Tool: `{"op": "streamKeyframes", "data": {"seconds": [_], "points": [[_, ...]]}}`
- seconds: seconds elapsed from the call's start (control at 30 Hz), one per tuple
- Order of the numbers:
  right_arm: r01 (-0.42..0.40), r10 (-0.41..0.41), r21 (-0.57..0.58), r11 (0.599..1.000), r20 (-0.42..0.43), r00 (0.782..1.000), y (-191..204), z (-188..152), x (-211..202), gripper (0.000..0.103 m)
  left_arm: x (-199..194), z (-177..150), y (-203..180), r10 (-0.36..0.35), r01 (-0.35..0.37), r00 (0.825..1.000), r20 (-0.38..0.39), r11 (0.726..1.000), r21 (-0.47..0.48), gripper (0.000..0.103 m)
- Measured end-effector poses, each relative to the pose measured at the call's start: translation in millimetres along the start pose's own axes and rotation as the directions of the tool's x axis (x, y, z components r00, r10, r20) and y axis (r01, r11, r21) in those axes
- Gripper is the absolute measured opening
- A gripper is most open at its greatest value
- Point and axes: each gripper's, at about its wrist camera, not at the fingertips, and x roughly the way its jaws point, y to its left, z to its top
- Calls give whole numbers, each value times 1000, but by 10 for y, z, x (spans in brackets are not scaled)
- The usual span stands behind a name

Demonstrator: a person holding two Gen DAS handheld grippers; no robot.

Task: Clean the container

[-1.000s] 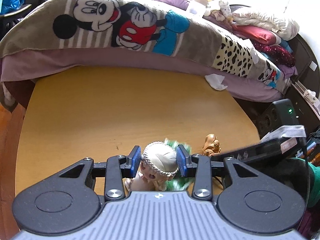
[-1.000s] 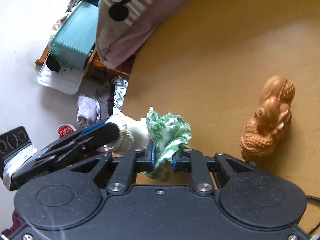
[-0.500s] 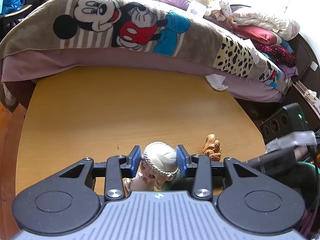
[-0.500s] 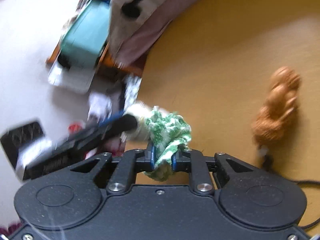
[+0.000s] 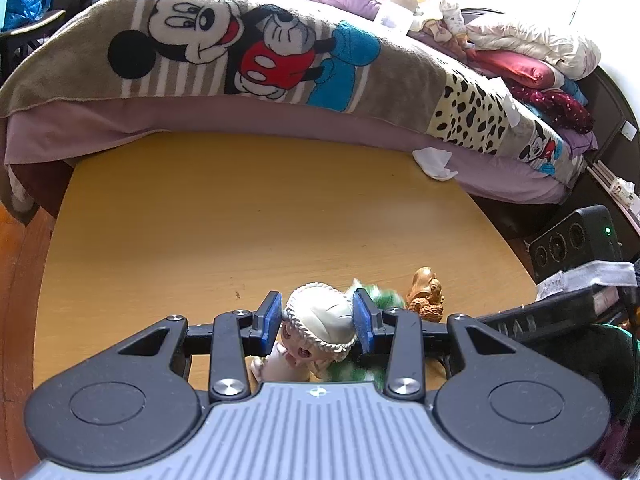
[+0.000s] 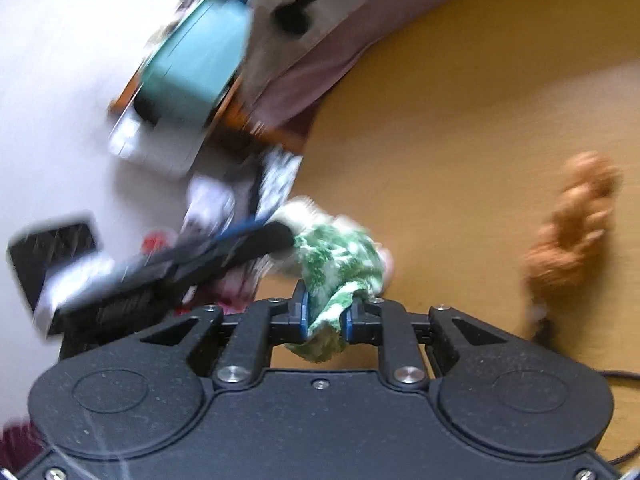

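The bed (image 5: 280, 92) with its cartoon-mouse blanket (image 5: 224, 52) fills the top of my left view, and below it the yellow wooden tabletop (image 5: 248, 220) spreads across the middle of the frame. A crumpled white tissue (image 5: 434, 159) lies at the tabletop's far edge, upper right.

At the bottom centre of that view my left gripper (image 5: 316, 318) is clamped on the thing I take to be the one being cleaned, a small pale figurine (image 5: 320, 322) with a braided band round its head; the blue pads press on either side of the head, and the body hangs down toward the camera, so its long axis runs roughly along my fingers.

My right gripper (image 6: 326, 316) is clenched on a green-and-white cloth (image 6: 338, 264), low in the centre of the right view, which is blurred. The bunched cloth reaches up and left from my fingers to touch the figurine's side, just beside the left gripper's black finger. So the wiping surface lies straight ahead of the right gripper, and the right hand does the rubbing.

A brown carved figurine (image 5: 426, 294) stands on the tabletop, just right of the held one, untouched.
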Motion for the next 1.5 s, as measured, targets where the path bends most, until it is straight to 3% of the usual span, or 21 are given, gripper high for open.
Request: {"op": "streamKeyframes", "data": {"seconds": [0.07,0.23,0.33,0.57,0.77,0.87,1.03,1.17,1.27,1.5], "points": [[-10,10,7,1000,8,1000,-19,-4,-8,16,-5,-4,1,0,0,1000,0,1000,-1,36],[-98,97,-14,995,-65,993,56,-97,75,17,-2,-2,-12,2,-2,1000,0,1000,-5,36],[-67,68,36,997,-10,998,-21,-87,33,16,-6,-2,-22,3,-3,1000,0,1000,-5,36],[-113,107,-93,989,-71,992,172,-128,81,16,-2,7,-28,2,-2,1000,-2,1000,-1,36],[85,-92,-97,992,-62,994,54,20,-14,16,-6,23,-56,-14,15,1000,-18,998,59,36],[138,-143,-97,986,-55,988,31,44,-26,16,2,27,-113,-12,15,1000,-23,994,109,37],[154,-160,-102,983,-52,986,24,48,13,17,20,33,-108,-10,12,1000,-19,994,107,38],[161,-167,-107,981,-53,984,10,57,49,17,7,45,-47,19,-18,1000,-16,997,77,52],[163,-170,-112,980,-55,984,10,50,60,17,-11,30,-26,22,-20,999,-24,997,76,57],[176,-182,-86,981,-58,982,-3,76,65,17,-9,-31,-126,16,-11,999,-33,990,144,58]]}}
